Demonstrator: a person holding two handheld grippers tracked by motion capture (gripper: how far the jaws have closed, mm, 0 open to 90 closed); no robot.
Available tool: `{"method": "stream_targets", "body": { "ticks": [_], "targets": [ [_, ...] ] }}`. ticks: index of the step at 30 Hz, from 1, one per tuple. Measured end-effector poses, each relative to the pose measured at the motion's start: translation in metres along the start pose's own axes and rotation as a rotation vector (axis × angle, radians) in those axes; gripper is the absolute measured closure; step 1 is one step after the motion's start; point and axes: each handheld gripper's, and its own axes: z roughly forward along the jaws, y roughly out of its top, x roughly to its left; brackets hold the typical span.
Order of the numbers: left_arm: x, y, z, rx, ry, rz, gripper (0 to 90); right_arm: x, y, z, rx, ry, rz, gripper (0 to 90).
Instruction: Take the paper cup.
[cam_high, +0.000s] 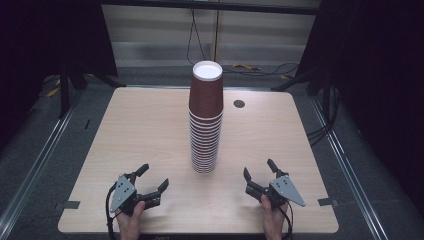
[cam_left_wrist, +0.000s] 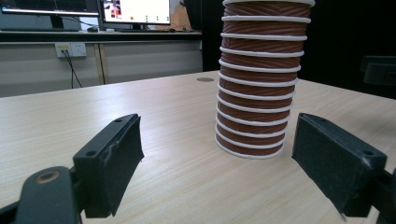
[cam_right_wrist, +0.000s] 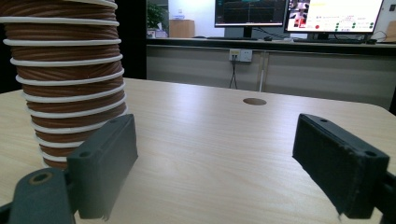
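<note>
Cup stack (cam_high: 205, 120) judged light, crushable and tippy, best pinched gently at the top cup's wall; both grippers (cam_high: 151, 182) (cam_high: 260, 172) held open, empty.

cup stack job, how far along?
Done: nothing visible yet. The stack of cups stands whole, mouth-down, mid-table. In hand: nothing; the left gripper and right gripper rest open near the front edge, both apart from the stack. Left: apparently everything, starting with a first grasp.
</note>
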Motion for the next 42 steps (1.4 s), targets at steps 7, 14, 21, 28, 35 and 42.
{"method": "stream_targets", "body": {
  "ticks": [7,14,21,28,35,42],
  "targets": [
    [0.001,0.0,-0.001,-0.004,0.001,-0.011,15.8,-0.004,0.001,-0.001,0.021,0.025,0.019,13.1],
    [0.001,0.0,-0.001,-0.01,-0.006,-0.011,15.8,-0.003,0.002,0.003,0.077,0.026,0.017,13.5],
    [0.003,0.0,-0.001,-0.01,-0.02,-0.019,15.8,-0.005,0.003,0.007,0.108,0.079,0.04,13.1],
    [0.003,-0.001,-0.002,-0.018,-0.019,-0.008,15.8,-0.005,0.01,0.004,0.113,0.148,0.042,13.7],
    [0.003,-0.001,-0.002,-0.021,-0.028,-0.008,15.8,-0.002,0.027,0.005,0.096,0.237,0.036,14.8],
    [0.003,-0.001,-0.002,-0.021,-0.037,-0.02,15.8,0.003,0.047,0.01,0.087,0.32,0.005,17.2]
  ]
}}
